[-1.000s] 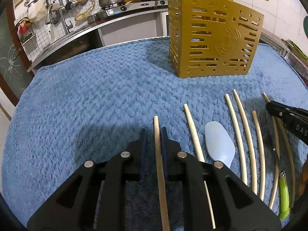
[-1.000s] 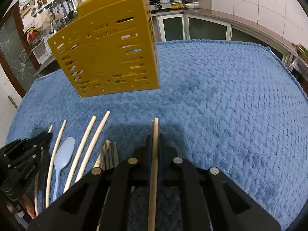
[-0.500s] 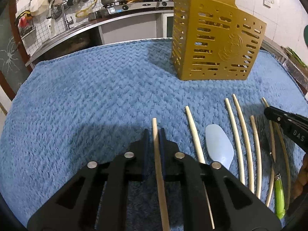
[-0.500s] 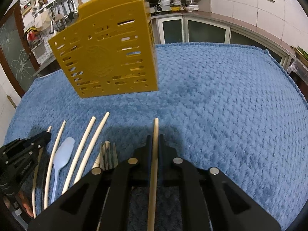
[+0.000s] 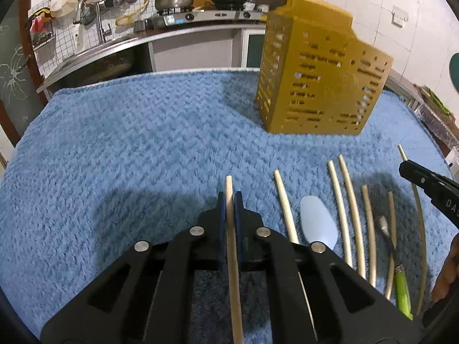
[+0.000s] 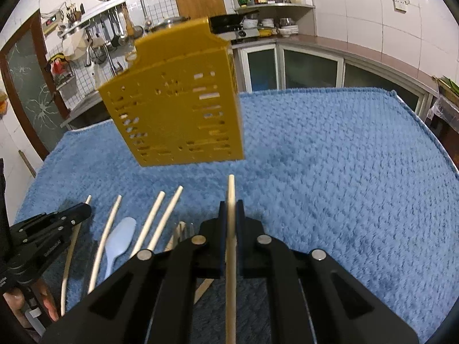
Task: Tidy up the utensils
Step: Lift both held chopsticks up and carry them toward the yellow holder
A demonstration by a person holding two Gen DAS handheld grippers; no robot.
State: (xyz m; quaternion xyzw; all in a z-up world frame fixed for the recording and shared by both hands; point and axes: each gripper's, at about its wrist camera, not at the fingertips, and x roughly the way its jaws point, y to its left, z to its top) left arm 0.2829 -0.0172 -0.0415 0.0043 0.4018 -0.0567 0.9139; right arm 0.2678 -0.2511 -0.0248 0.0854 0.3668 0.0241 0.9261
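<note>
Gold holder (image 5: 321, 83), upper right, on blue cloth (image 5: 129, 143); contents hidden. Left gripper (image 5: 229, 200) clamps one chopstick (image 5: 231, 246). Right gripper (image 6: 231, 209) clamps another stick (image 6: 231, 258).

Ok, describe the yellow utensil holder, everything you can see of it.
The yellow utensil holder is a tall, boxy caddy that looks like mustard-gold plastic. Its walls are pierced with rows of slots and small round holes, and the broad face carries a faint embossed round emblem. The top edge is stepped, higher at the back. It stands upright on the blue towel, beyond the row of chopsticks, the spoon and the fork, apart from them. Neither gripper touches it. Its inside is not visible, so whether it holds anything cannot be told.
</note>
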